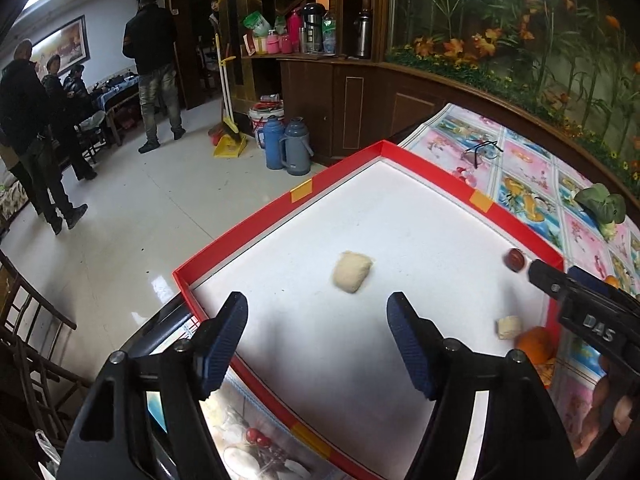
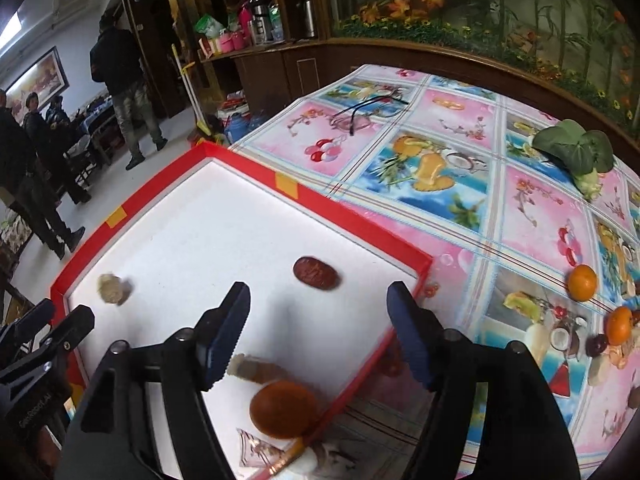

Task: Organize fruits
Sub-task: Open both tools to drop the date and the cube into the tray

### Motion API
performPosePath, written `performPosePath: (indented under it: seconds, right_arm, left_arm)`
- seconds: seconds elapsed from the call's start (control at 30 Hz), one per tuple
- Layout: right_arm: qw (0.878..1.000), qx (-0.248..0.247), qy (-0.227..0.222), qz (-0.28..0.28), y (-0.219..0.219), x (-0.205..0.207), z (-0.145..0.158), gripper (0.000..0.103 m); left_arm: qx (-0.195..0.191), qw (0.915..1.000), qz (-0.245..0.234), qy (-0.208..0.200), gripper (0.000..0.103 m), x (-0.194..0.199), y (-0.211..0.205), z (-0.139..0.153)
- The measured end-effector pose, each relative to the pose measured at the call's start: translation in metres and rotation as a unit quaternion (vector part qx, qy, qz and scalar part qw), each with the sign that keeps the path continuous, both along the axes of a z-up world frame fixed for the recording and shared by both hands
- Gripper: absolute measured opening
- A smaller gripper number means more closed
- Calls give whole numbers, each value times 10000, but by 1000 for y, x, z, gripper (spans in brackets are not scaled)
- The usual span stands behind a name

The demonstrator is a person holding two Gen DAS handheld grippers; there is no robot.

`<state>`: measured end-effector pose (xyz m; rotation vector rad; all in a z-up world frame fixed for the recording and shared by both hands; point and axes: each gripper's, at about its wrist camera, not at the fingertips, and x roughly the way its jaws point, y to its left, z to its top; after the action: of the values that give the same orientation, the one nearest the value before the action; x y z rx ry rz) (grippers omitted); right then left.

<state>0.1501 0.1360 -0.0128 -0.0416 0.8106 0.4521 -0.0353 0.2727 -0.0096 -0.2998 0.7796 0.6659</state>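
A red-rimmed tray [image 1: 280,204] with a white floor lies on the table. In it are a beige lump [image 1: 352,271], a dark red date [image 1: 515,259], a pale cube [image 1: 509,326] and an orange [image 1: 535,345]. My left gripper [image 1: 316,340] is open and empty above the tray's near edge. My right gripper [image 2: 318,336] is open and empty over the tray's right corner [image 2: 424,264], with the date [image 2: 316,273] just ahead and the orange [image 2: 284,408] below it. Two more oranges [image 2: 582,282] lie on the tablecloth to the right.
A leafy green vegetable [image 2: 576,152] and a pair of glasses [image 2: 368,110] lie on the patterned tablecloth [image 2: 460,152]. Small food pieces sit at the table's right edge [image 2: 600,360]. People stand on the floor at left [image 1: 152,72]. Thermos flasks [image 1: 288,144] stand by the wooden cabinet.
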Motion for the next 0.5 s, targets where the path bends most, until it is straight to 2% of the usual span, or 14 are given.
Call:
performPosePath:
  seconds: [0.07,0.13,0.3,0.4,0.5]
  right_arm:
    - [9997,138,-146,-103,-17,-11,9,72]
    - [9992,264,-236,-190,-34,-19,15,76]
    - [9968,379,-397,-584,-99,-60,17,98]
    - [9956,342,-271,-831,-140,-81,7,100]
    - [9918,342,-202,-1212,-188,-100,-3,100]
  left_arm:
    - [14,10000,32,-65,78,-3,-3,3]
    - [0,9999,-11,-132,79,-6,-10,7]
    - [-132,9991,-160,-367,80,-9,-31,16]
    - [-342,9969,-404,-577,80,-9,-54,18]
    - [-337,9934,-932,-577,80,-1,-92,16]
